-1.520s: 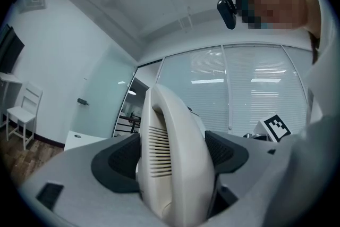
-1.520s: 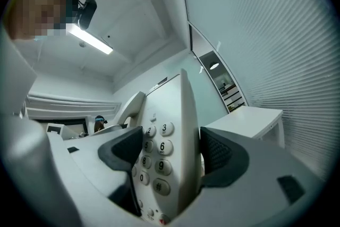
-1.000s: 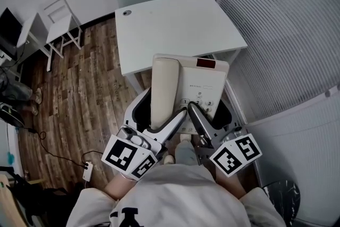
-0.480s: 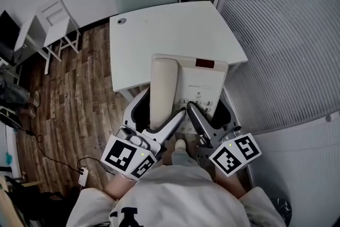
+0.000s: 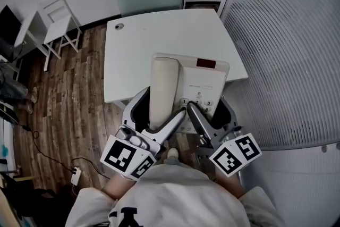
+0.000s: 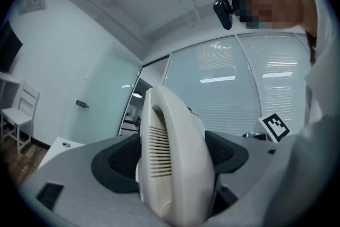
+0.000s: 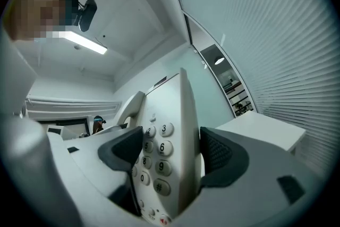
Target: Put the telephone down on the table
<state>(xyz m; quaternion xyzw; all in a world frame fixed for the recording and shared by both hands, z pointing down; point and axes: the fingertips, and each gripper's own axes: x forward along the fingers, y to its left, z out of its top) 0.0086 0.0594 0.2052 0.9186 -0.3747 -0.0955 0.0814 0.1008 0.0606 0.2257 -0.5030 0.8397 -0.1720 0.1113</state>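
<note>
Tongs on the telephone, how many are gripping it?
2. The left tongs clamp the telephone at its handset; the right tongs clamp its keypad side.

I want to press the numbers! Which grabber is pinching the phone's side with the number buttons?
The right gripper: its jaws clamp the cream plastic telephone at its keypad edge. The left gripper clamps the handset side instead.

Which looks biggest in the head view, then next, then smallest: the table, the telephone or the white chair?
1. table: largest.
2. telephone: next, though it is close to the camera, which makes it look big.
3. white chair: smallest, but farther off, so its real size against the telephone is unsure.
</note>
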